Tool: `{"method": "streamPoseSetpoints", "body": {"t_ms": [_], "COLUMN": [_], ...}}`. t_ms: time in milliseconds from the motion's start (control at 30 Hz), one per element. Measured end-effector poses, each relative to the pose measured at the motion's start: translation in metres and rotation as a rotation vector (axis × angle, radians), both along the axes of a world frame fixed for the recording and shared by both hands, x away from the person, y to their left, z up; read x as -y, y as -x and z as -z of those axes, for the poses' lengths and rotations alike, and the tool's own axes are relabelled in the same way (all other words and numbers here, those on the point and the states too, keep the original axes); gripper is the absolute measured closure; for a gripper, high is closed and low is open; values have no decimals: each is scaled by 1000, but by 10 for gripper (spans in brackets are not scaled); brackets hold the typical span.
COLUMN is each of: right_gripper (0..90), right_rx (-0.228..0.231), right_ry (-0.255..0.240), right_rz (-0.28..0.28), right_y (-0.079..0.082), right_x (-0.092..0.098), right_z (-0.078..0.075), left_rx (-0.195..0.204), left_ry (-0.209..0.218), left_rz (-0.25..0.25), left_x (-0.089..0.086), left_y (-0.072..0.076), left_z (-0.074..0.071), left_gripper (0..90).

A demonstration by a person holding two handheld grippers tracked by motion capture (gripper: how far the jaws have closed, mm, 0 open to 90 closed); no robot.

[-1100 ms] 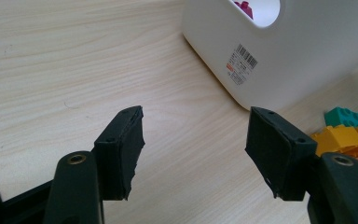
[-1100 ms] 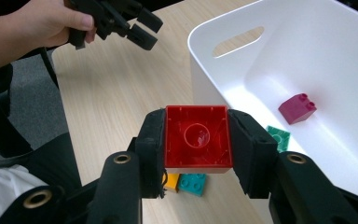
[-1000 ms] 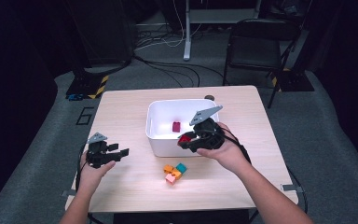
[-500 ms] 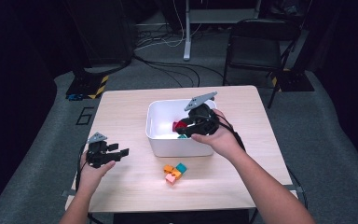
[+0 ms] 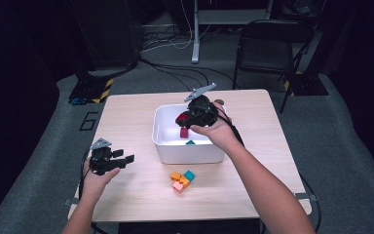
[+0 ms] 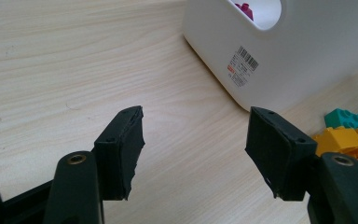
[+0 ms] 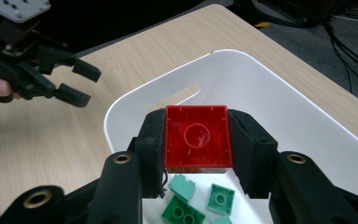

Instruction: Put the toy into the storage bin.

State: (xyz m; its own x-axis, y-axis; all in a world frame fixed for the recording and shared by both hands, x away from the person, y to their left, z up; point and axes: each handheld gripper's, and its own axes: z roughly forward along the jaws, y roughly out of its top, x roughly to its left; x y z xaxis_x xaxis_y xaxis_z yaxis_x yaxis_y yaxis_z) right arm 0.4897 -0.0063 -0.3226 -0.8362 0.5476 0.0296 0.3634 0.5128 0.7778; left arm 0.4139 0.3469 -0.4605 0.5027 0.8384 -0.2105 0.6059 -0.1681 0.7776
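My right gripper [image 7: 196, 140] is shut on a red brick [image 7: 196, 136], hollow underside toward the camera, and holds it above the white bin [image 7: 279, 107]. From above, the right gripper [image 5: 189, 118] hovers over the bin [image 5: 190, 154] with the red brick [image 5: 182, 118] in its jaws. In the bin lie green bricks [image 7: 200, 203] and a magenta brick [image 5: 183, 132]. My left gripper [image 6: 196, 149] stands open and holds nothing, low over the table; in the high view the left gripper [image 5: 124, 159] is at the left, apart from the bin.
A small cluster of orange, teal and pink bricks [image 5: 182, 180] lies on the wooden table [image 5: 126, 117] in front of the bin; the cluster [image 6: 349, 135] sits just right of my left jaws. A folding chair [image 5: 268, 44] stands beyond the far edge.
My right gripper has carried the red brick from the bin's front right rim up and back over the bin's inside. The left gripper has stayed in place.
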Motion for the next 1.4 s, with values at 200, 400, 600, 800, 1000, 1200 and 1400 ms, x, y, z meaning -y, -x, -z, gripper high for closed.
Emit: {"method": "streamPoseSetpoints", "body": {"t_ms": [200, 400, 600, 800, 1000, 1200, 1400], "right_gripper": [584, 584, 584, 584, 584, 582, 554], "right_rx": [6, -6, -22, -28, -46, -72, -67], "right_ry": [-5, -2, 21, 41, 63, 102, 111], "right_rz": [13, 37, 44, 55, 71, 87, 87], "right_y": [-17, -34, -44, -57, -69, -75, -71], "right_x": [-6, -11, -14, -15, -16, -18, -20], "right_z": [7, 19, 30, 45, 57, 66, 65], "left_rx": [1, 0, 1, -1, -5, -3, -2], "left_ry": [4, 1, 1, -1, -2, -1, 0], "left_rz": [-5, 0, 2, 3, 8, 6, 3], "left_x": [0, 0, 0, 0, 0, 0, -1], "left_y": [0, -1, -1, -1, -1, -1, -1], "left_z": [0, 0, 1, 1, 1, 1, 1], "left_gripper": [359, 359, 359, 359, 359, 359, 359]}}
